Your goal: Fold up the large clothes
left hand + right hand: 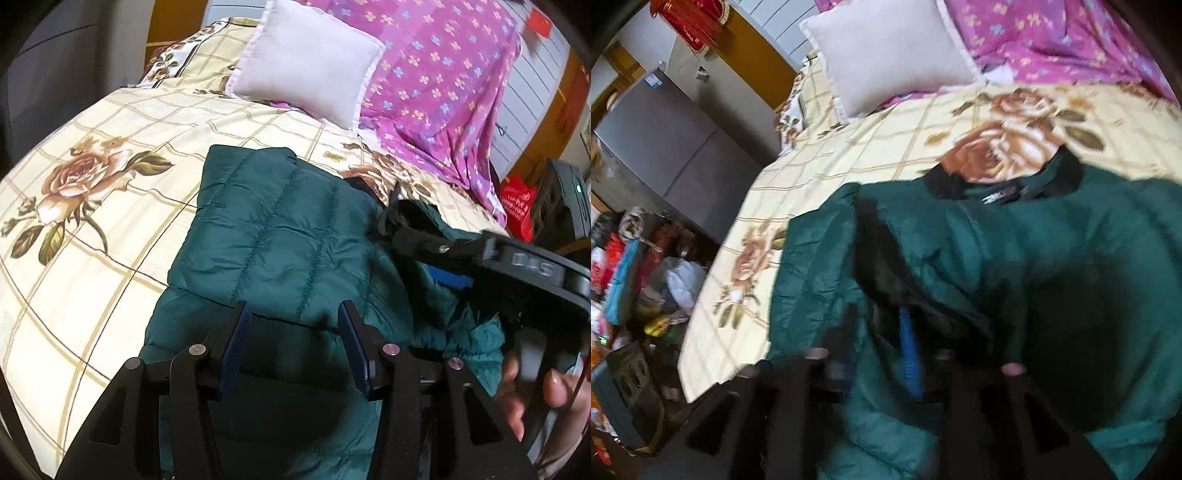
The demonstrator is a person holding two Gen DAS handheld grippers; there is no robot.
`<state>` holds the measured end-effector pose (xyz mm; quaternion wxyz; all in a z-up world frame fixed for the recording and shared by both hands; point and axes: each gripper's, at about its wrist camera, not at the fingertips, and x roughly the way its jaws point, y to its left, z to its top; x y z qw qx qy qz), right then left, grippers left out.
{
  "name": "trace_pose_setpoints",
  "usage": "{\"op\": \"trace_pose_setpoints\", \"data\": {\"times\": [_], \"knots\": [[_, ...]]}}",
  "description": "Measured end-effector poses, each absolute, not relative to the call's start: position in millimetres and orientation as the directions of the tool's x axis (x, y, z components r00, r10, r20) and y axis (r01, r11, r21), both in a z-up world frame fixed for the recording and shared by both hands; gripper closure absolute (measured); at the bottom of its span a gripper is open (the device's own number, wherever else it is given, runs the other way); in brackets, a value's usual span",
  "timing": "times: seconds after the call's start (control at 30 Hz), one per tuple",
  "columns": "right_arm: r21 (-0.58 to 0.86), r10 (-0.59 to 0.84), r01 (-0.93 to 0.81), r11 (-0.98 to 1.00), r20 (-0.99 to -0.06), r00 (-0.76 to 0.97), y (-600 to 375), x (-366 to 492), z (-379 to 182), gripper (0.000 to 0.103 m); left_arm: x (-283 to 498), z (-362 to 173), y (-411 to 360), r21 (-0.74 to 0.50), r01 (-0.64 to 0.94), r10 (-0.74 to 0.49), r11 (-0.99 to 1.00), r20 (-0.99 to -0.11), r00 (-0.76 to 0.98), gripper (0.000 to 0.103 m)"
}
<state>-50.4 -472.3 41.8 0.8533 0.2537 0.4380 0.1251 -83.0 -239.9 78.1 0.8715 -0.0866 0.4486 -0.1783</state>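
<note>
Green puffer jacket (280, 236) lies on the bed (110, 266), near edge, part-folded: one quilted panel is laid over the body, with the collar (1001, 184) toward the far side.

Your left gripper (295, 343) hangs over the near fold edge, jaws part open, nothing between them, pads not on fabric.

Your right gripper (406, 225) is at the jacket's right side, around the dark lining. From the left view I can't tell the gap. The right view is motion-blurred, with one blue pad (910, 354) visible and no clear pinch on cloth. I'm calling it open, low confidence.

Risks from here:
- Puffer fill is springy and the shell is slick. The folded panel is only resting there, so brushing it with your left jaws likely flips it back open.
- If you close the right jaws at this speed, you'll probably grab lining alone or several layers at once. Either drags the whole jacket rather than folding it.
- The jacket sits close to the near bed edge. A pull toward you could slide it off onto the floor clutter (635, 280).
- The two grippers are close together over the right half, so watch for a collision.
</note>
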Motion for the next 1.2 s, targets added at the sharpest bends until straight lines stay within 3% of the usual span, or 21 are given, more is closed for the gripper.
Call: {"op": "trace_pose_setpoints", "data": {"times": [0.03, 0.07, 0.47, 0.63, 0.93, 1.0, 1.03, 1.07, 1.2], "knots": [[0.554, 0.447, -0.003, 0.833, -0.67, 0.593, -471.9, -52.6, 44.0, 0.044, -82.2, 77.9, -237.8, -0.322, 0.23, -0.396, 0.918, -0.748, 0.533, 0.077], [0.555, 0.45, -0.012, 0.832, -0.661, 0.601, -472.5, -55.4, 47.8, 0.043, -81.9, 77.5, -237.1, -0.334, 0.227, -0.404, 0.915, -0.745, 0.531, 0.077], [0.452, 0.297, 0.03, 0.891, -0.632, 0.716, -535.9, -110.9, 118.9, 0.037, -85.3, 91.3, -256.0, -0.413, 0.257, -0.486, 0.874, -0.719, 0.496, 0.076], [0.466, 0.256, 0.08, 0.881, -0.613, 0.747, -579.0, -141.8, 133.9, 0.036, -80.3, 100.1, -280.8, -0.454, 0.262, -0.522, 0.851, -0.691, 0.5, 0.063], [0.471, 0.174, 0.181, 0.863, -0.614, 0.77, -647.1, -185.8, 129.6, 0.031, -60.7, 78.6, -327.5, -0.443, 0.179, -0.472, 0.878, -0.742, 0.476, 0.063], [0.473, 0.161, 0.203, 0.857, -0.622, 0.766, -657.1, -191.5, 123.6, 0.031, -58.9, 75.7, -331.3, -0.454, 0.191, -0.487, 0.87, -0.736, 0.471, 0.069], [0.472, 0.157, 0.212, 0.856, -0.627, 0.763, -660.1, -192.8, 121.5, 0.031, -57.7, 73.8, -332.7, -0.464, 0.201, -0.501, 0.863, -0.728, 0.468, 0.088], [0.472, 0.153, 0.217, 0.855, -0.629, 0.762, -661.7, -194.2, 119.7, 0.031, -56.9, 73.6, -333.5, -0.455, 0.207, -0.496, 0.866, -0.732, 0.467, 0.101], [0.47, 0.14, 0.235, 0.851, -0.634, 0.76, -667.7, -195.2, 114.8, 0.031, -56.9, 84.5, -324.6, -0.415, 0.245, -0.481, 0.876, -0.713, 0.511, 0.103]]}}
